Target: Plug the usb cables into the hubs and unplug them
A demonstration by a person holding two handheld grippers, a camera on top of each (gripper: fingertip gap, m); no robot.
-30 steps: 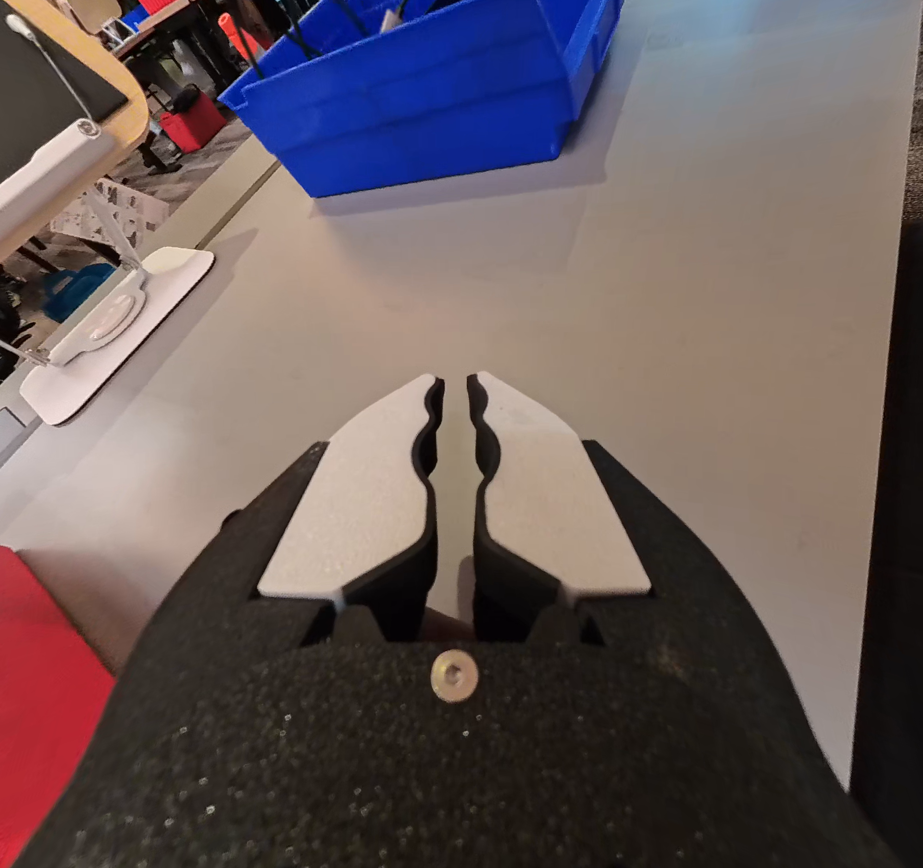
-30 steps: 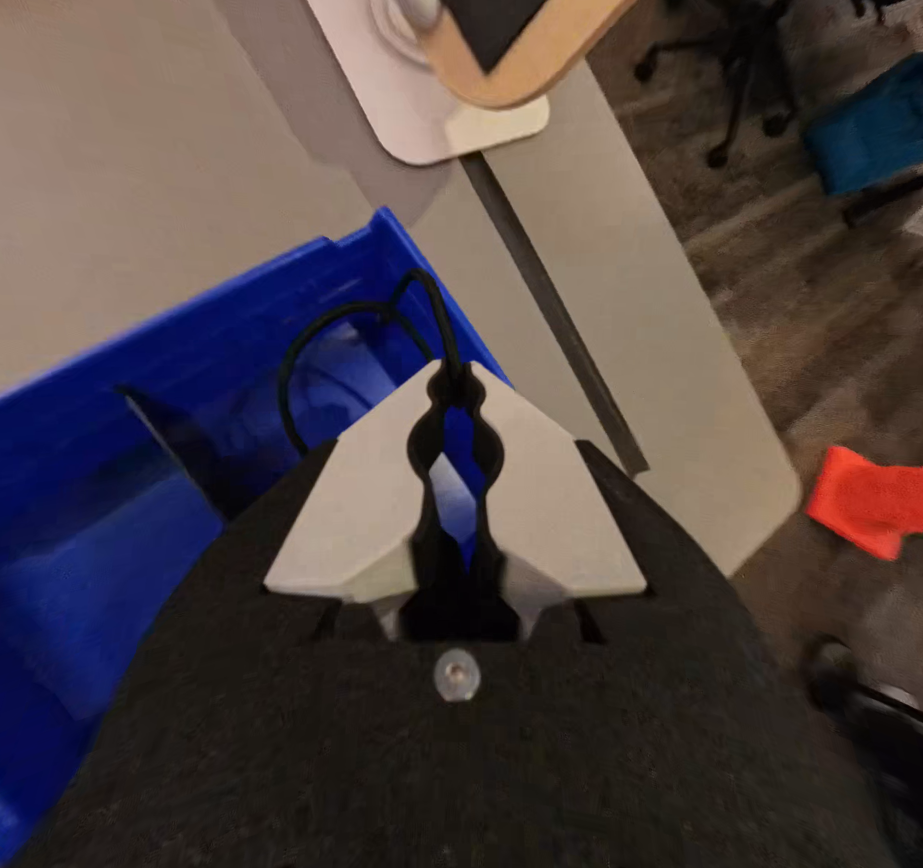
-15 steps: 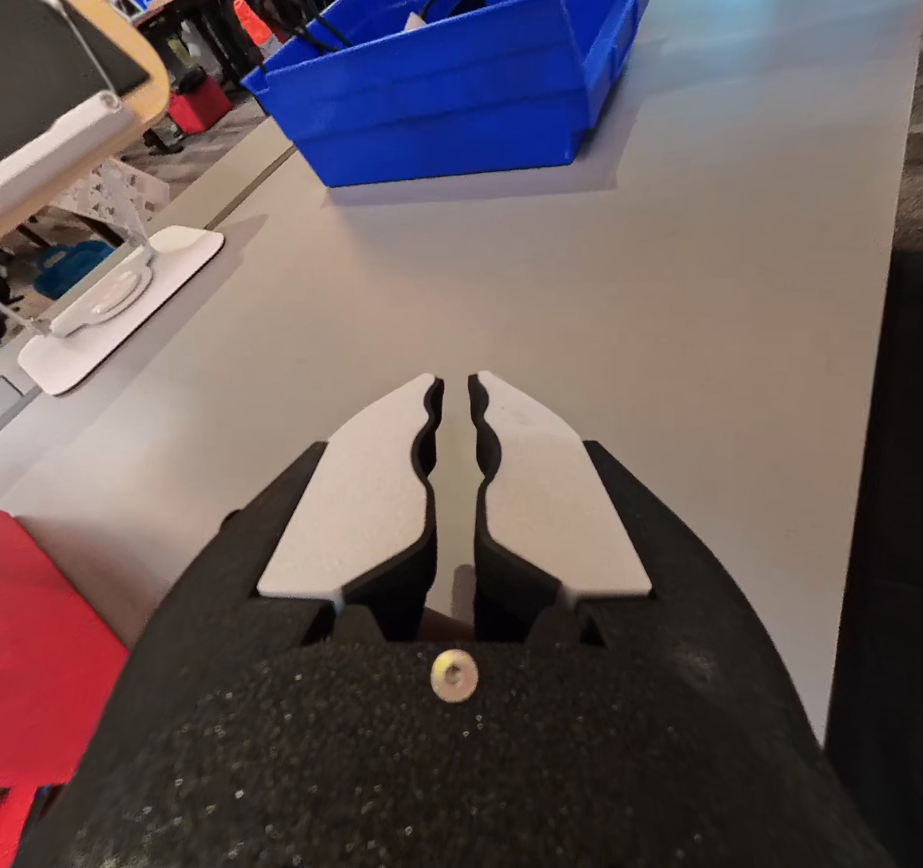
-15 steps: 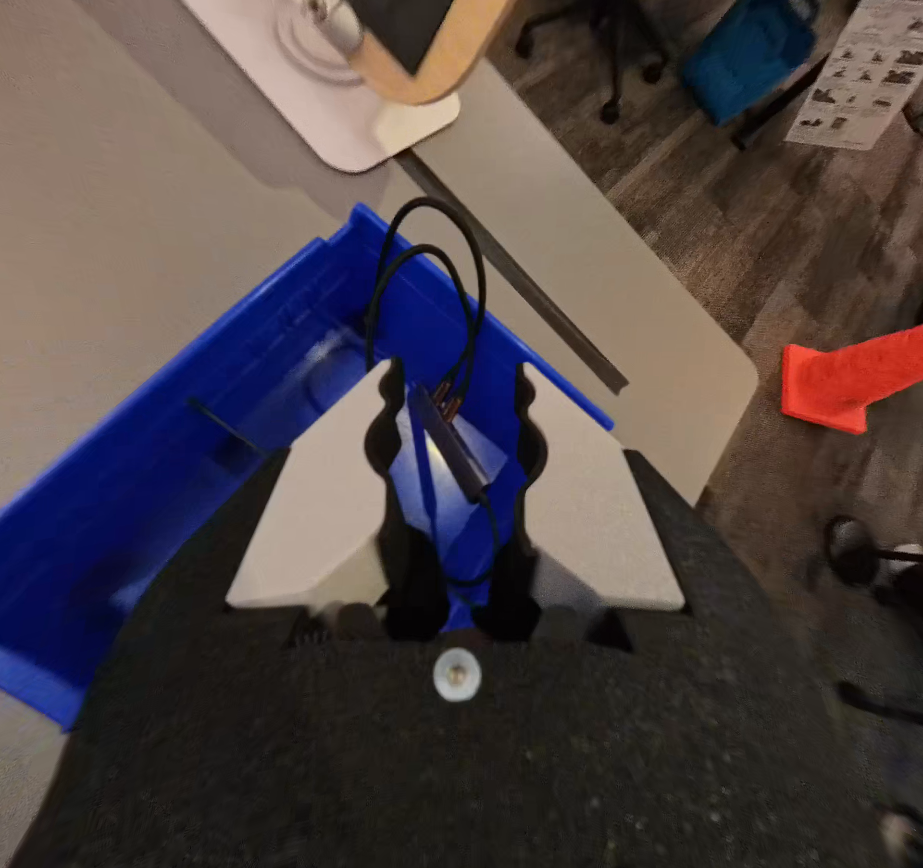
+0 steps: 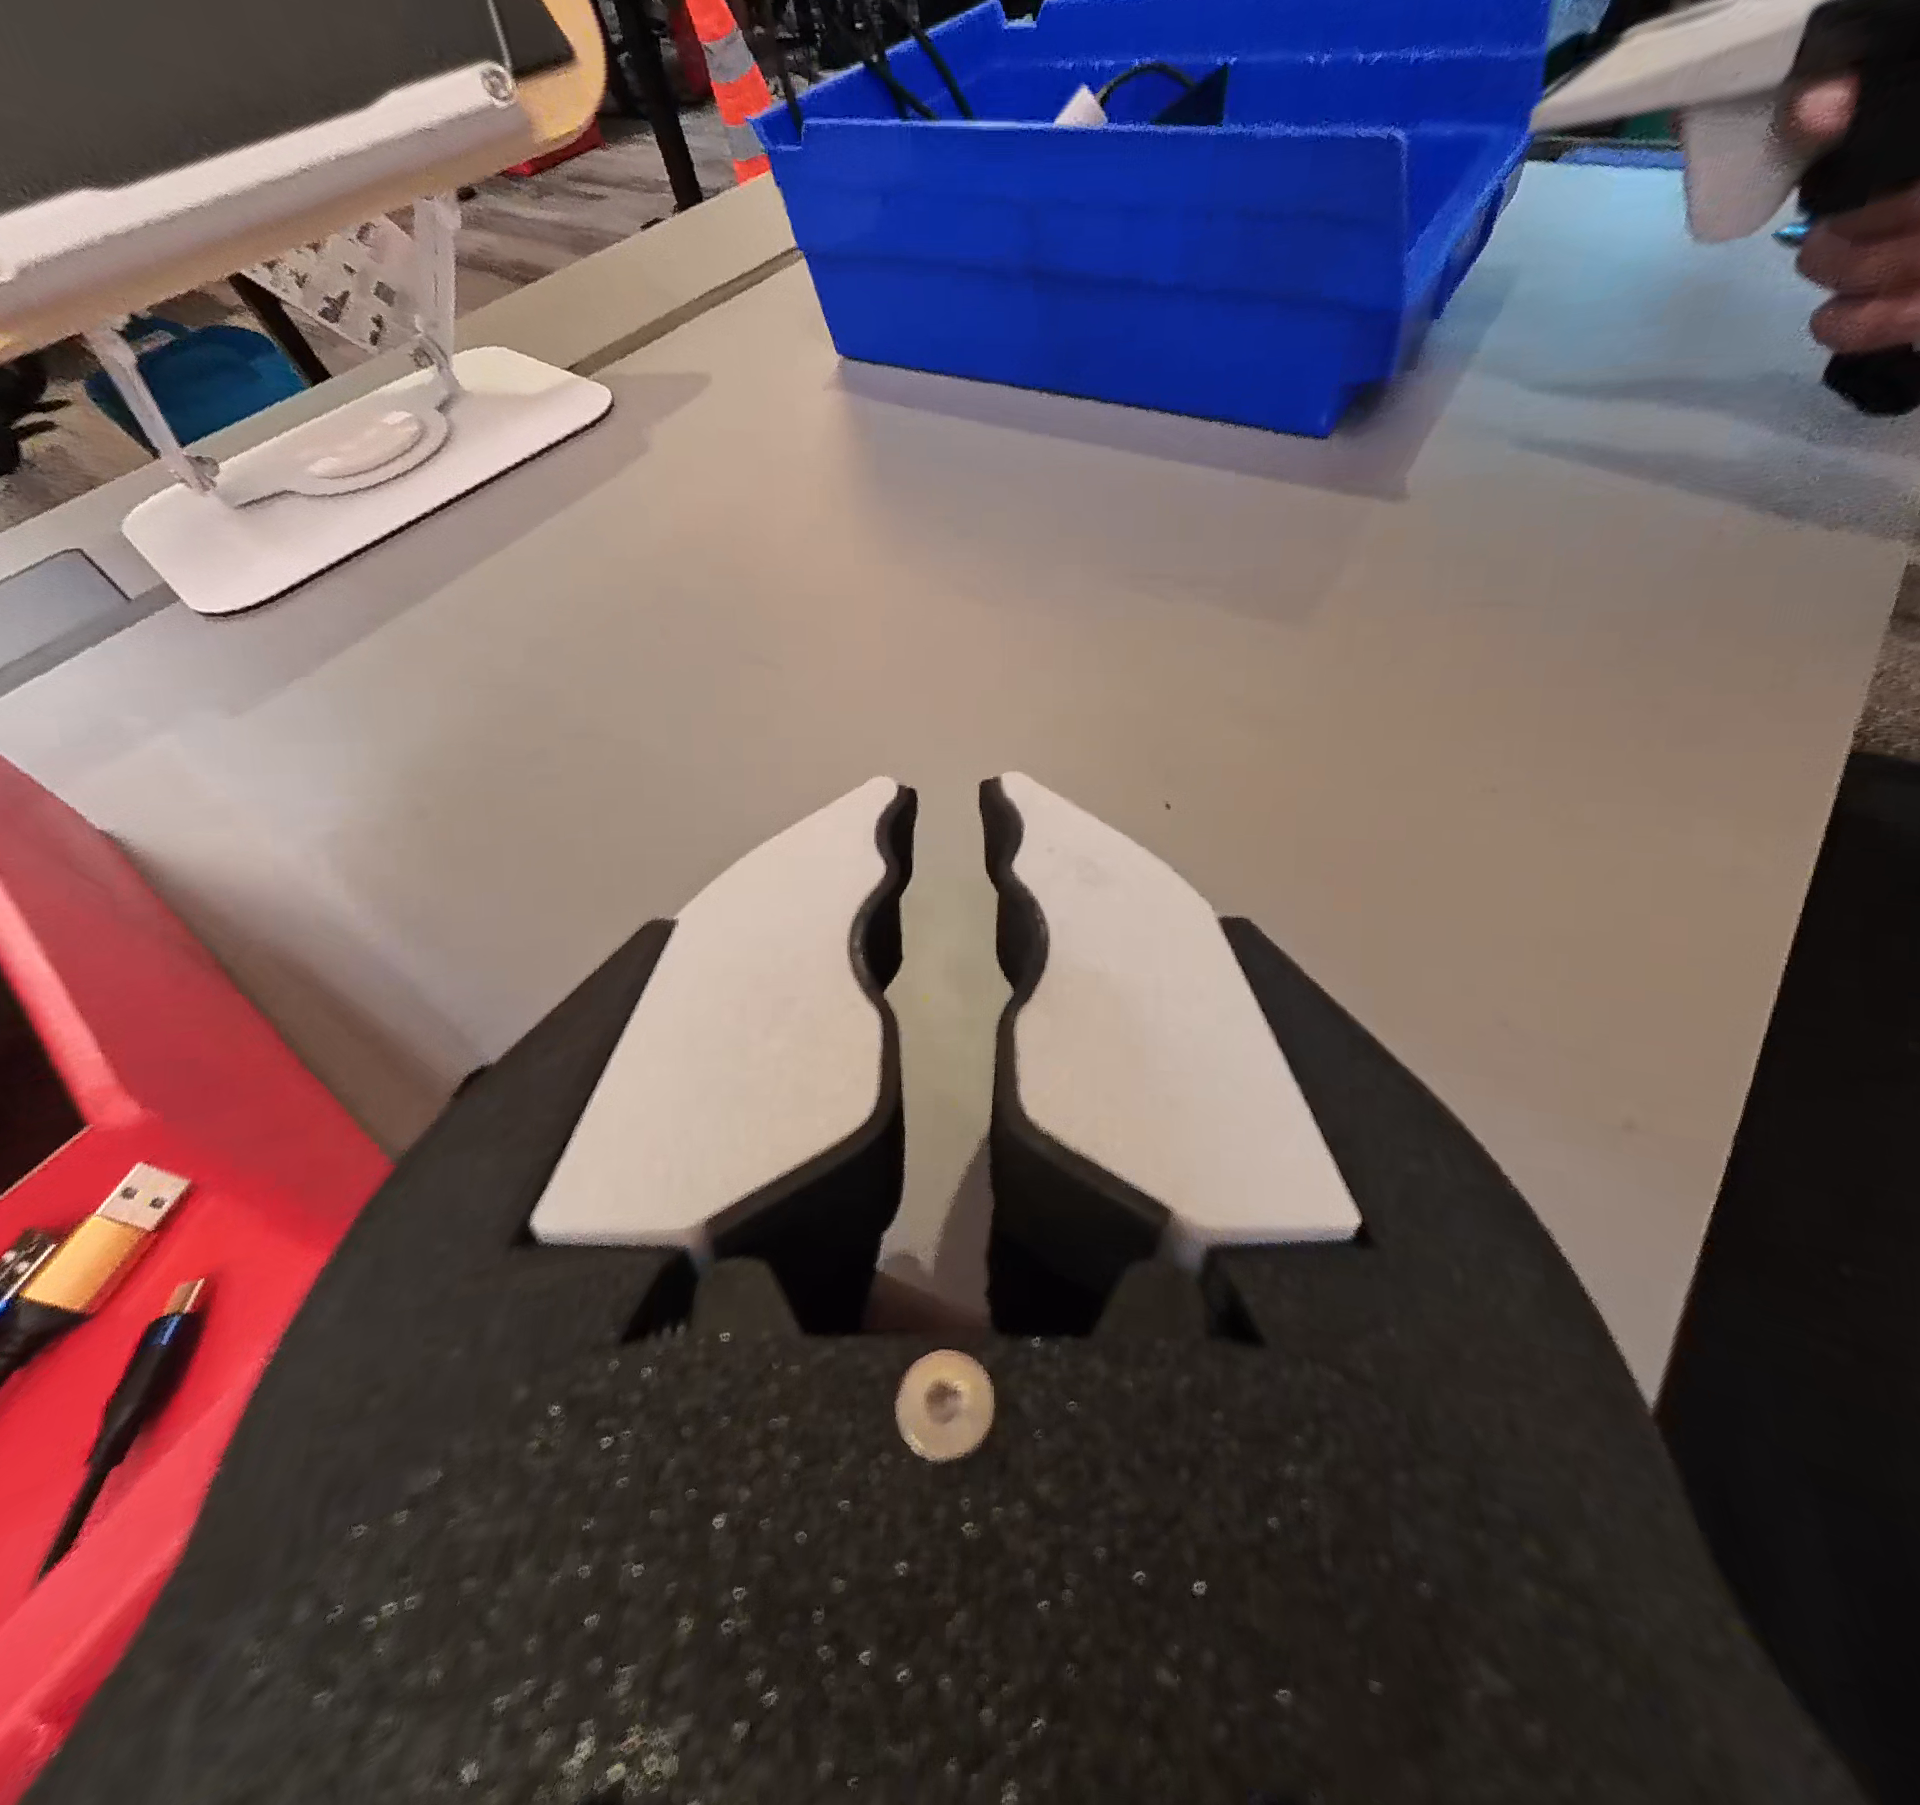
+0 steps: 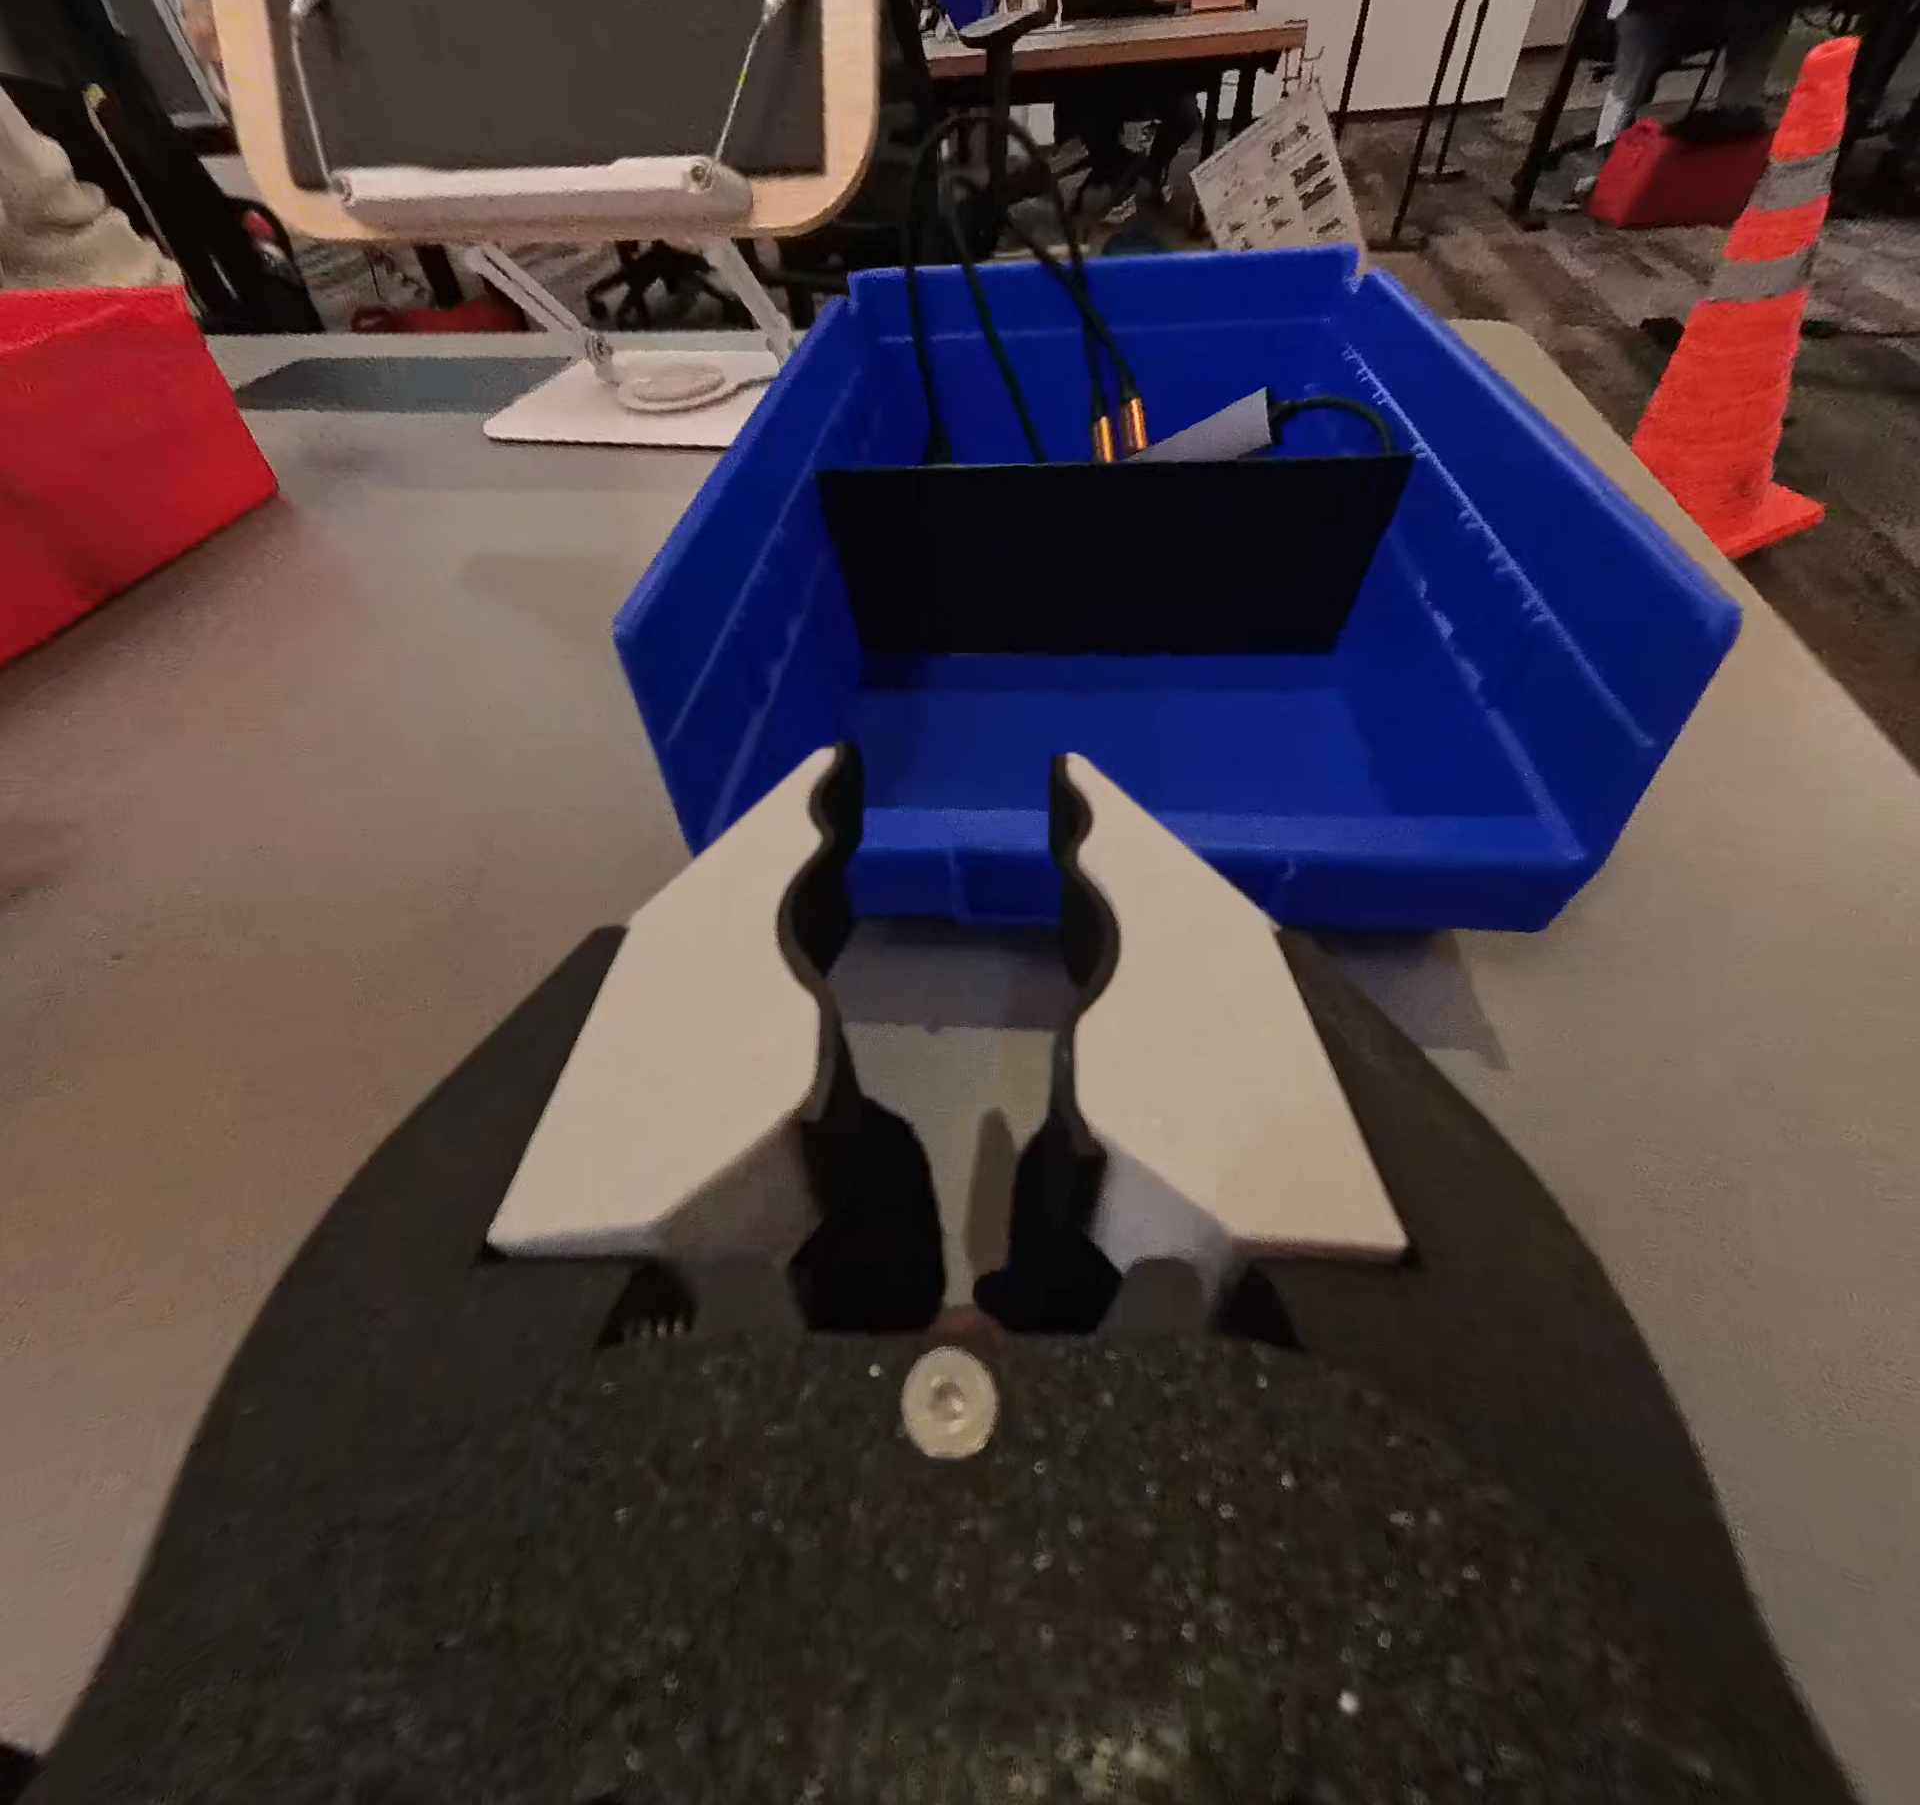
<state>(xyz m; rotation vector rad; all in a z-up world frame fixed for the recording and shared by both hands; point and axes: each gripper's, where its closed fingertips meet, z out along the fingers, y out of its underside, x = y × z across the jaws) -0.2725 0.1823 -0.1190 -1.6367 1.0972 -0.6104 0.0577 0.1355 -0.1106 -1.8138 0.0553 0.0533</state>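
Behind the divider: black usb cables (image 6: 1049,342) with copper-coloured plug ends stand in the far compartment of the blue bin (image 6: 1538,612); a pale grey block with a black lead, probably a hub (image 6: 1210,427), pokes up beside them.
Divider: a dark panel (image 6: 1101,555) splits the bin; the near compartment shows only bare blue floor.
Second cable set: in the left wrist view, a gold-shelled plug (image 5: 99,1262) and a thin black-and-blue cable (image 5: 140,1381) lie in a red bin (image 5: 208,1090) at the lower left.
Right gripper (image 6: 951,779): fingers spread with nothing between them, low over the bench (image 6: 364,820), just short of the blue bin's near wall and pointing at it.
Left gripper (image 5: 948,799): fingers nearly together, a narrow gap left, gripping nothing, over bare bench well back from the blue bin.
Surroundings: a white stand (image 6: 644,384) carrying a wood-framed panel sits beyond the bin; an orange cone (image 6: 1756,321) stands on the floor.
Step in hand: judging by empty fingers and cables resting in the bin, this is a pause between grasps, either after setting a hub down or before fetching one.
Next move: likely a reach over the divider into the far compartment, or a turn to the red bin; either needs open fingers lined up on a plug shell or hub body, not the slack cable.
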